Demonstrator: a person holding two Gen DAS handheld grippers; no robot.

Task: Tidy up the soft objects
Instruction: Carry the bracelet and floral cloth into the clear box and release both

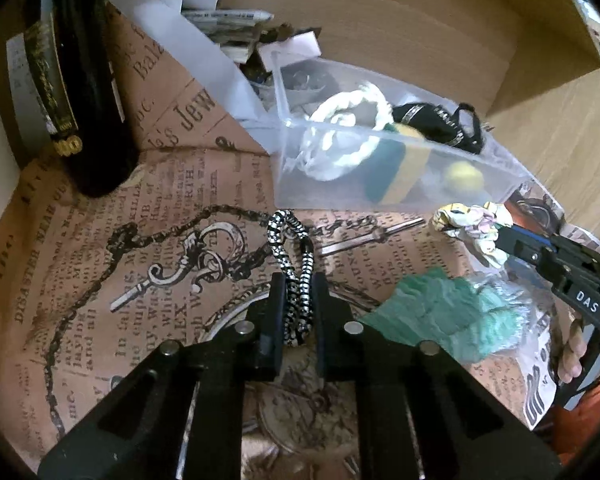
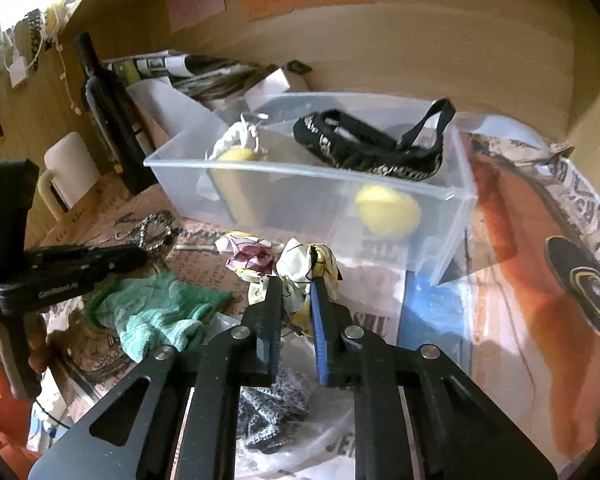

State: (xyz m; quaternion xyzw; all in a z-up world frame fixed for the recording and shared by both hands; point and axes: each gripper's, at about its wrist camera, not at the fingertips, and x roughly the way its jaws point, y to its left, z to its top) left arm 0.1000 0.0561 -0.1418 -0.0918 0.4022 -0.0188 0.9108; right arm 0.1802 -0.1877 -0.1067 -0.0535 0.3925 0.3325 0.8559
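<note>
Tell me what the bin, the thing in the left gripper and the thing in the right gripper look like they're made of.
Bin: translucent, glossy plastic; its contents show through blurred.
Cord in the left gripper: likely braided textile with a slight sheen, going by its black-and-white woven pattern.
Scrunchie in the right gripper: thin printed fabric, possibly satin; it gathers in soft folds.

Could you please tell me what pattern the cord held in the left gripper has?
The cord is black-and-white checked, clearest in the left wrist view.
</note>
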